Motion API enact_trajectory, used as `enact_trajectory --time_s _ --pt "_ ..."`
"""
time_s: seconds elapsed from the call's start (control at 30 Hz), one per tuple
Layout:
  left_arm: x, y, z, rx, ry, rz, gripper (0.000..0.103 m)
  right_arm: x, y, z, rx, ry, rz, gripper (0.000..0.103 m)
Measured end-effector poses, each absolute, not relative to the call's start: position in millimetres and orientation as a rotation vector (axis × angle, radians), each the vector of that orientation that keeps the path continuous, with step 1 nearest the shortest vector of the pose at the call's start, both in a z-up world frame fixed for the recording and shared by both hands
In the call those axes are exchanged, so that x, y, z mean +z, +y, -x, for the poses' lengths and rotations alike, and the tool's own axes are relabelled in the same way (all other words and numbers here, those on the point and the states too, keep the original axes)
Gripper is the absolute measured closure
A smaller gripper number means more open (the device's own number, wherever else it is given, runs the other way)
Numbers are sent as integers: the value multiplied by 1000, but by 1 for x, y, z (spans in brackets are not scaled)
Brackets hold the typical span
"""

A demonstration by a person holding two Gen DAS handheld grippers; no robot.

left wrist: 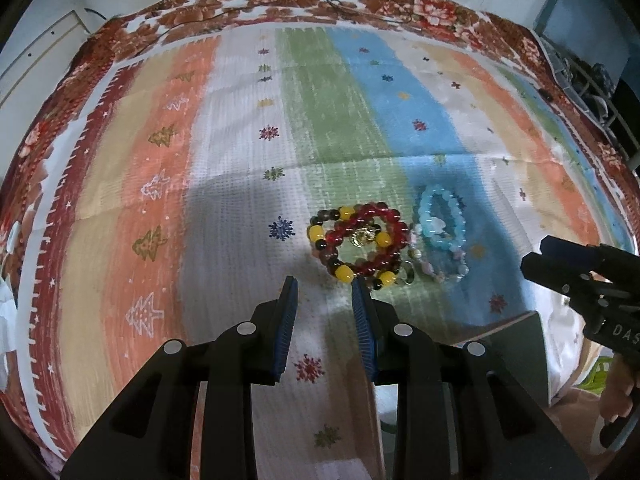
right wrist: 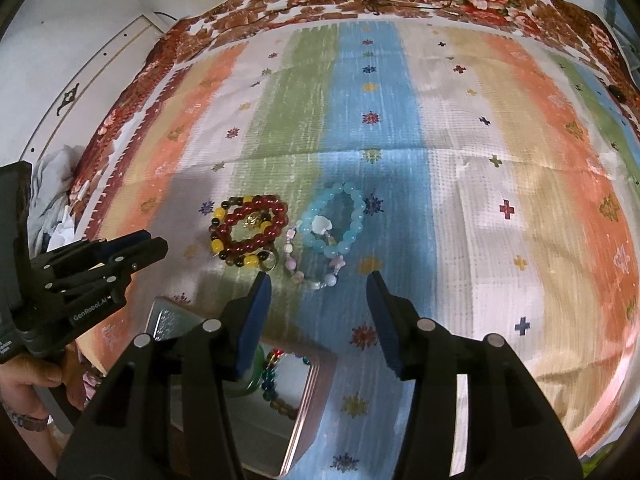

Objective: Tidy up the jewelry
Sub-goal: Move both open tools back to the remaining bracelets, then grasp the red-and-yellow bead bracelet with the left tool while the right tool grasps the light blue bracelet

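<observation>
Your surface [left wrist: 224, 208] is covered by a striped cloth [right wrist: 452, 184] in orange, white, green and blue with small snowflake and tree prints; a red floral blanket [left wrist: 420, 8] shows past its far edge, with a pale wall behind.

Jewelry sits in a cluster mid-cloth: a red bead bracelet [left wrist: 370, 240] overlapping a yellow-and-dark bead bracelet [left wrist: 344, 274], a gold charm inside the red ring. Just beside them lies a light blue bead bracelet [right wrist: 336, 224], and a pale pink strand [right wrist: 308, 272] runs between and below. A small ring [right wrist: 269, 262] touches the yellow-and-dark beads.

A metal tin [right wrist: 316, 392] lies near you, holding more beads; your right gripper [right wrist: 320, 280] covers much of it, so the contents are hard to make out.

Your left gripper [left wrist: 325, 286] is slightly parted, empty, its right finger just beside the yellow-and-dark beads. Your right gripper is spread wider, empty, poised near the pink strand.
</observation>
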State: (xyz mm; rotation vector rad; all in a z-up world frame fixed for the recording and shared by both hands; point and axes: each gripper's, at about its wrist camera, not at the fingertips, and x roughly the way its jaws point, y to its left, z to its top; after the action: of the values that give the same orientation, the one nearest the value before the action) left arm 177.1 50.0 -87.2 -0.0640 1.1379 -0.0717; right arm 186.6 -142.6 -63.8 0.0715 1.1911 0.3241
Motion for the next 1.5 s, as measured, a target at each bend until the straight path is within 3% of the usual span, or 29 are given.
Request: enact_trajectory --time_s 0.83,1.5 --pt "-120 46 -234 -65 1202 13 70 -110 -142 -243 274 1291 -37 52" --pt "-142 20 -254 -154 1254 -57 73 -138 -139 -268 252 1347 -41 52"
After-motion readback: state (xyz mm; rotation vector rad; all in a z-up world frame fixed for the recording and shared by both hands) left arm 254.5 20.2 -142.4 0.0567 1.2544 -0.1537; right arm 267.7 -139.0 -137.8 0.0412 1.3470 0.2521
